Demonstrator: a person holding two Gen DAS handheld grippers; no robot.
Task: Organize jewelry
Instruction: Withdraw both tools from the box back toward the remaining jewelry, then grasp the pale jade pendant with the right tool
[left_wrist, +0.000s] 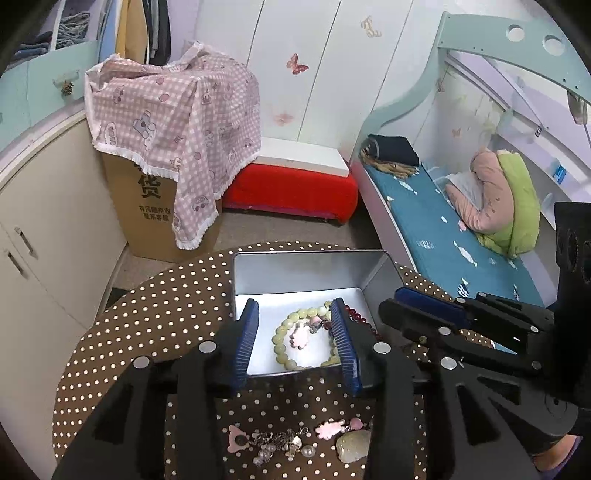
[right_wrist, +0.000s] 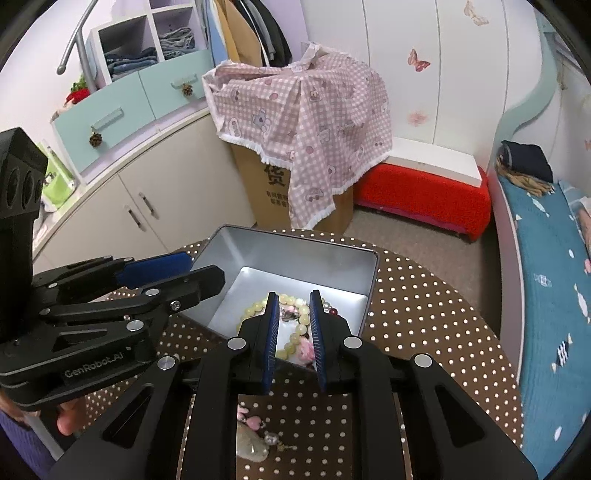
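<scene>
An open silver tin sits on the round brown polka-dot table. Inside lie a pale green bead bracelet, a pink charm and dark red beads. My left gripper is open and empty above the tin's near edge. My right gripper is open and empty over the tin; it shows at the right of the left wrist view. A charm chain with pearls and a pale stone pendant lie on the table in front.
A cardboard box under a pink checked cloth stands behind the table. A red bench sits beside it. A bed with a teal cover runs along the right. White cabinets are on the left.
</scene>
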